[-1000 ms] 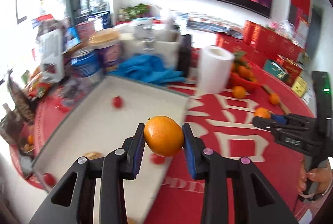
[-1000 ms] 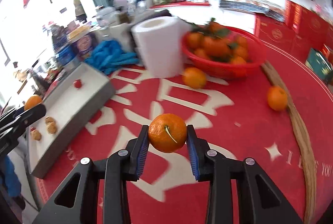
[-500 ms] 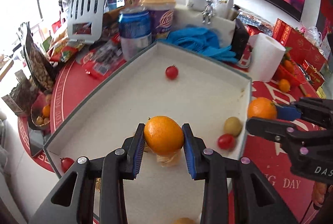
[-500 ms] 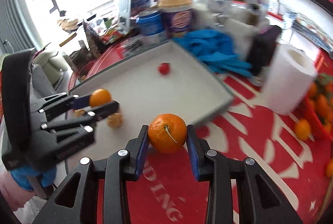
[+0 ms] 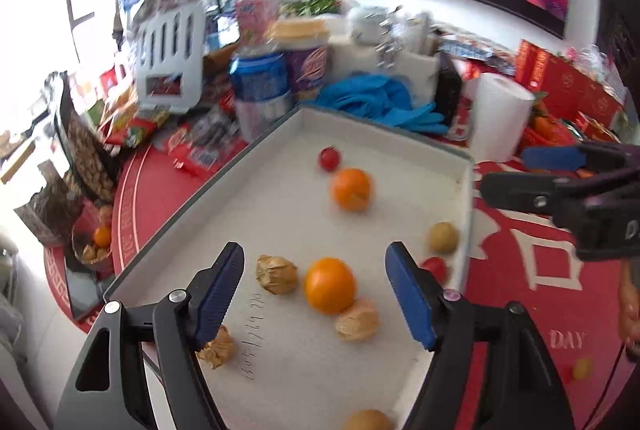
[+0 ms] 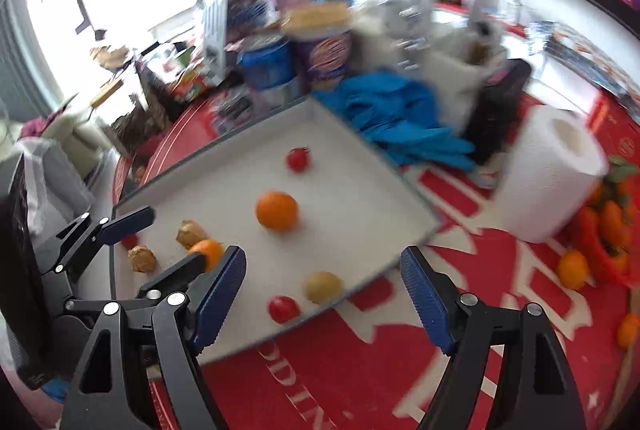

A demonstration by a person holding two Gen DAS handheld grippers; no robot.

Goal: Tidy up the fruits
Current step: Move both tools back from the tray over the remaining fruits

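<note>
In the left wrist view, the left tool [image 5: 316, 294] hangs over a white tray [image 5: 380, 134] on the red worktop [image 5: 520, 310]. Its jaws have just been opening and now stand wide; an orange [image 5: 330, 285] lies on the tray floor between them, touched by neither pad. A second orange [image 5: 352, 189] lies further back, blurred, near a cherry tomato [image 5: 329, 158]. Papery husked fruits [image 5: 277, 274] sit beside the near orange. The right tool [image 5: 532, 170] shows at the right edge, past the tray wall.

In the right wrist view, the right tool [image 6: 322, 294] has also just been opening; jaws wide, nothing between the pads. The second orange [image 6: 277, 210] rests mid-tray. The left tool [image 6: 160, 246] straddles the near orange [image 6: 208, 250]. A paper roll [image 6: 552, 174] stands on the worktop right of the tray.
</note>
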